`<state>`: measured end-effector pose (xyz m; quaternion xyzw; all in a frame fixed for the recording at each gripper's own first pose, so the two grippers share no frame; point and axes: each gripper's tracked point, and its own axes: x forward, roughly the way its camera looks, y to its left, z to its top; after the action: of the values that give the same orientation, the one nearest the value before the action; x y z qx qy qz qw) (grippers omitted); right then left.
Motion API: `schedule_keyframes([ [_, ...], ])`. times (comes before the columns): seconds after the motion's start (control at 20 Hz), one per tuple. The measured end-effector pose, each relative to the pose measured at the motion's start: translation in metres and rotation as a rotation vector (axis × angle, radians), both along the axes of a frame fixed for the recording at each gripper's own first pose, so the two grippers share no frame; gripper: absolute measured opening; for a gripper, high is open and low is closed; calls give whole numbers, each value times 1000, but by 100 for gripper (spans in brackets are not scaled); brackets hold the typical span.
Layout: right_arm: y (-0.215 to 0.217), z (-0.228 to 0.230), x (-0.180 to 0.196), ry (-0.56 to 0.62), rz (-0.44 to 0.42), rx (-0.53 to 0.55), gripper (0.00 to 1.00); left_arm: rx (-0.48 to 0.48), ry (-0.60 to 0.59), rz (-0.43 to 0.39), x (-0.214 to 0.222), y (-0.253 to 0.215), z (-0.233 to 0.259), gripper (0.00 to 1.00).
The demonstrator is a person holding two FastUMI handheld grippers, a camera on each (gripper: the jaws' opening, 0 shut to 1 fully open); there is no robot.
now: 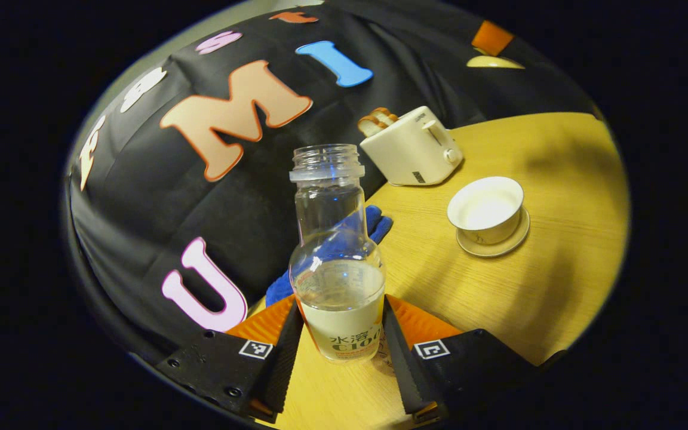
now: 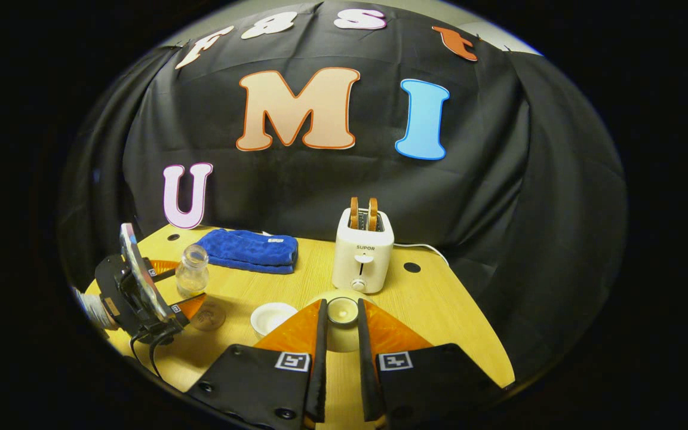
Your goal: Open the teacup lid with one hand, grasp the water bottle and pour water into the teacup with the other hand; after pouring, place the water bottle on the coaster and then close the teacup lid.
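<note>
Clear glass bottle (image 1: 337,263) sits right between the left tool's (image 1: 341,352) fingers, upright, cap off, some water in the lower part. Both fingers look pressed against its lower body, so I'd call that a firm grip on it. In the left gripper view it seems to be off the surface, but I can't tell for sure.

From that tool, the cup (image 1: 487,209) is ahead and off to the right, sitting open on its saucer (image 1: 493,245) on the wooden surface (image 1: 559,197). It already looks pale and full-ish inside, though I can't say how much water is in there. So the bottle's long axis is vertical and the cup lies to its right, a fair gap away. Any pour would mean tipping the neck that way.

Over on the right tool (image 2: 340,337), the fingers are closed on the lid (image 2: 342,311), held just in front and up off the surface. From there the cup (image 2: 272,316) is down and slightly left, quite near, and the left tool (image 2: 159,292) with the bottle (image 2: 192,272) is further left.

The coaster (image 2: 208,315) is just beside the left tool's lower finger, between it and the cup. My guess is the left hand is the closer one for setting down there.

Further back: blue cloth (image 2: 248,249), then a toaster (image 2: 362,254).
</note>
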<state>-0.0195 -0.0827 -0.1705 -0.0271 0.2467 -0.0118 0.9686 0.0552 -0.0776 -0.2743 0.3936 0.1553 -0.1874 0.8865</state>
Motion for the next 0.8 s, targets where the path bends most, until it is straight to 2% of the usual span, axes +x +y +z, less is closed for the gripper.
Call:
schedule_keyframes([
  [0.2,-14,-7,-5,8,-23,26,27,181,-17,-25,5,4,1,71],
  [0.55,-37,-20,-12,14,-57,70,28,407,13,-82,8,5,-3,71],
  [0.8,-49,-34,-20,16,-57,77,28,568,11,-186,12,-14,-4,70],
])
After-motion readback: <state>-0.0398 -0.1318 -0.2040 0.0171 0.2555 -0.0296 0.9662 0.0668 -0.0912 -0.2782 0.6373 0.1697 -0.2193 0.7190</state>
